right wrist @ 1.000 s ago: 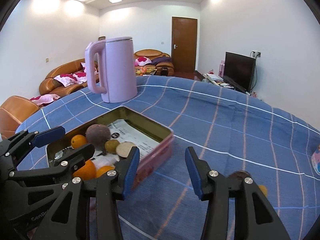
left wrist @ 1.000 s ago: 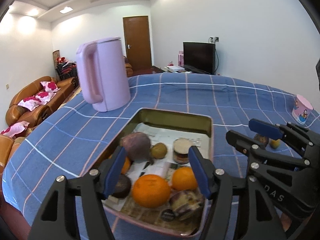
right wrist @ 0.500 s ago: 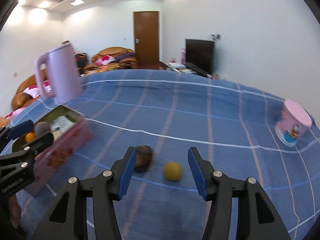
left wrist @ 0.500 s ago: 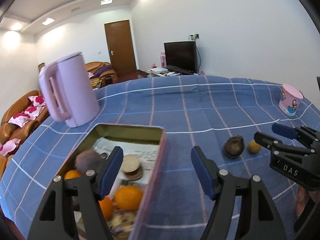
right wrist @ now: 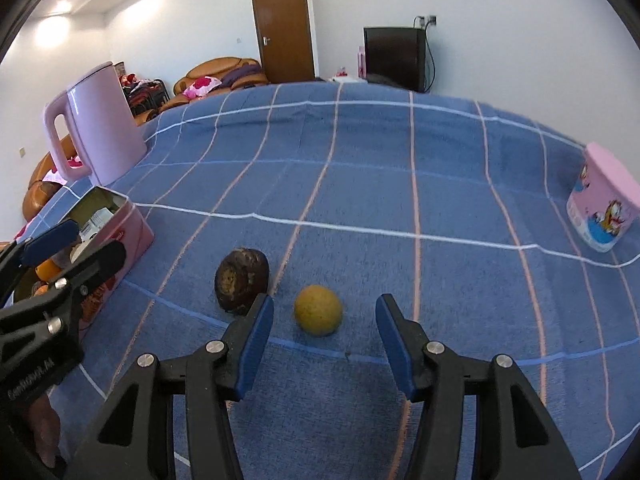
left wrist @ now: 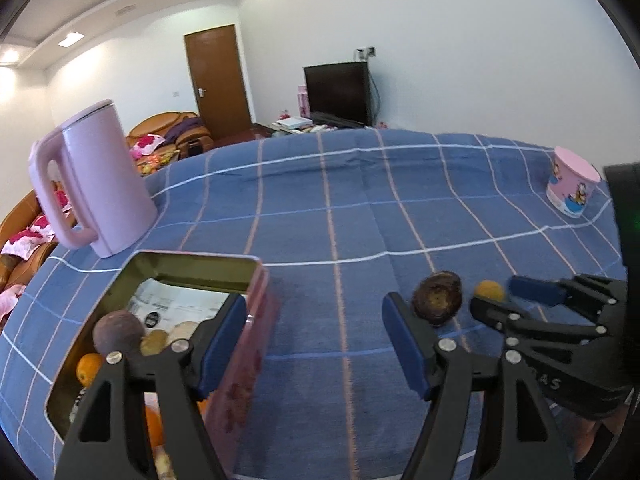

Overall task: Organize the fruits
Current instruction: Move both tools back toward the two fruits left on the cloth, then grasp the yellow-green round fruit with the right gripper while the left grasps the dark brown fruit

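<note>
My right gripper (right wrist: 324,330) has just been closing, though its pads touch nothing yet: the small yellow fruit (right wrist: 318,310) lies on the blue cloth (right wrist: 400,184) between and just beyond them. My left gripper (left wrist: 314,340) hangs released and empty. I judge the pickup is starting; next, ease forward past the dark fruit (right wrist: 241,280), clench, then carry left to the tin (left wrist: 256,280).

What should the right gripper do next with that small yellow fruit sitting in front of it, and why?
Probably ease the right gripper forward and down until its pads flank the small yellow fruit, then close. Its jaws, which have just been closing, hold nothing; the fruit lies loose on the blue cloth, just ahead of the fingertips, beside the dark brown fruit.
</note>
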### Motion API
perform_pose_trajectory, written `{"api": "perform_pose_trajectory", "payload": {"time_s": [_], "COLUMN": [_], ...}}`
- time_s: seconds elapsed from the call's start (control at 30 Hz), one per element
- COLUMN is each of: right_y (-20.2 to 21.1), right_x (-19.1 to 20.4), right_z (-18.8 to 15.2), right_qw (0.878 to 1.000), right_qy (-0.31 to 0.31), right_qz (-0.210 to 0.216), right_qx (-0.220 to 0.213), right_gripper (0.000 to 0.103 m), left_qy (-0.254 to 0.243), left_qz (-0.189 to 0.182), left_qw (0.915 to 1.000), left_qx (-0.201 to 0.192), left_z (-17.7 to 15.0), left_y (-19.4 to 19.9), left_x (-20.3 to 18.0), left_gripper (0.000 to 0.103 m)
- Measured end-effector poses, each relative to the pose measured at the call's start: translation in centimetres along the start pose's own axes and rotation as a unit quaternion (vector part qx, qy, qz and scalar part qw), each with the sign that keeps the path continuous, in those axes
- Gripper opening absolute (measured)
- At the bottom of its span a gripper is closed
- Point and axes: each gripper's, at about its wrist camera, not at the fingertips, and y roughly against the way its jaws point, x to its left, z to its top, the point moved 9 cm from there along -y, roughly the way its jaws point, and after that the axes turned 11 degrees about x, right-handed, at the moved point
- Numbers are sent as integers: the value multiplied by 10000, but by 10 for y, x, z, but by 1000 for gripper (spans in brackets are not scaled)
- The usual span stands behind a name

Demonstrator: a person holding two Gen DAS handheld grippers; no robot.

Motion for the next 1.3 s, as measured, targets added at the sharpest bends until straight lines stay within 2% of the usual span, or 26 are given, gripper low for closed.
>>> {"api": "perform_pose_trajectory", "payload": {"time_s": [0.1,0.3,0.47,0.53,0.63,0.77,0.87,0.93,1.1,1.3], "right_y": [1,11,24,30,34,37,40,37,34,41], "right_x": [0,-5,-28,-40,-49,-51,-51,-48,-43,-38], "right_z": [-1,-2,-2,-4,-4,-5,-6,-4,-3,-3], "right_qw": [10000,9997,9978,9961,9939,9933,9933,9935,9944,9944], "right_qy": [27,-56,-468,-671,-869,-906,-895,-886,-802,-662], "right_qz": [94,164,-3,-35,-37,-59,-68,-49,-46,-32], "right_qx": [9,-188,-474,-575,-676,-718,-734,-713,-684,-825], "right_gripper": [27,27,27,27,27,27,27,27,28,28], "left_qy": [-27,-84,-187,-220,-306,-323,-281,-260,-289,-209], "left_qz": [-146,-313,-441,-646,-584,-732,-713,-800,-1019,-957], "left_qw": [9998,9993,9987,9971,9972,9955,9951,9936,9896,9914], "left_qx": [95,162,193,325,363,501,621,750,971,868], "left_z": [-1,1,4,4,3,6,8,7,2,1], "left_y": [-4,-6,-11,-16,-21,-29,-40,-45,-52,-46], "left_x": [-8,-22,-38,-48,-56,-65,-66,-69,-75,-69], "left_gripper": [73,73,73,73,73,73,72,69,42,42]}}
